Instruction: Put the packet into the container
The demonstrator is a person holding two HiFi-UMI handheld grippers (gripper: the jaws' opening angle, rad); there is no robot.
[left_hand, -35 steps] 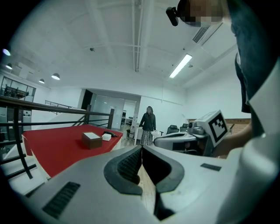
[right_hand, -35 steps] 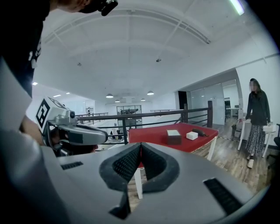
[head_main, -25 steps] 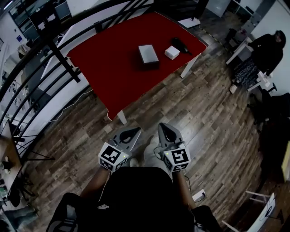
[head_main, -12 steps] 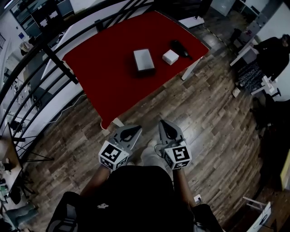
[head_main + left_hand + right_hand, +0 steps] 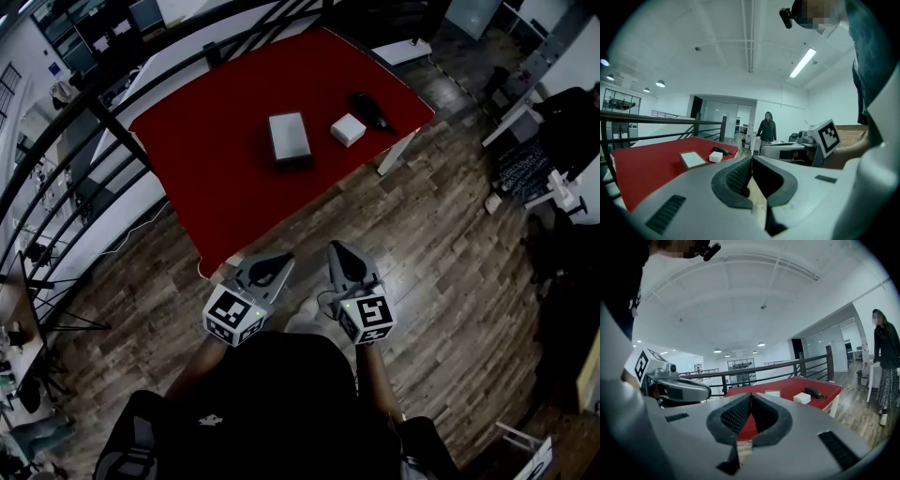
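While both tongs hover over the brown wood-plank floor (image 5: 441, 244), short of the red-topped table (image 5: 216, 178), neither holds anything. Left tongs (image 5: 269, 270): jaws pressed together, tips meeting, nothing between them. Right tongs (image 5: 345, 264): jaws likewise closed tight, empty.

Small white block-shaped packet (image 5: 348, 129) lies on the table toward its far right corner, well apart from both tongs. Flat white rectangular container with a dark rim (image 5: 289, 138) sits just left of the packet, a strip of red showing between them. Black oblong object (image 5: 372, 111), too small to identify, lies just beyond the packet, near the table's right edge.

Black metal railing (image 5: 779, 364) runs behind the table. Person in dark clothing (image 5: 887, 345) stands off to the right, on the floor.
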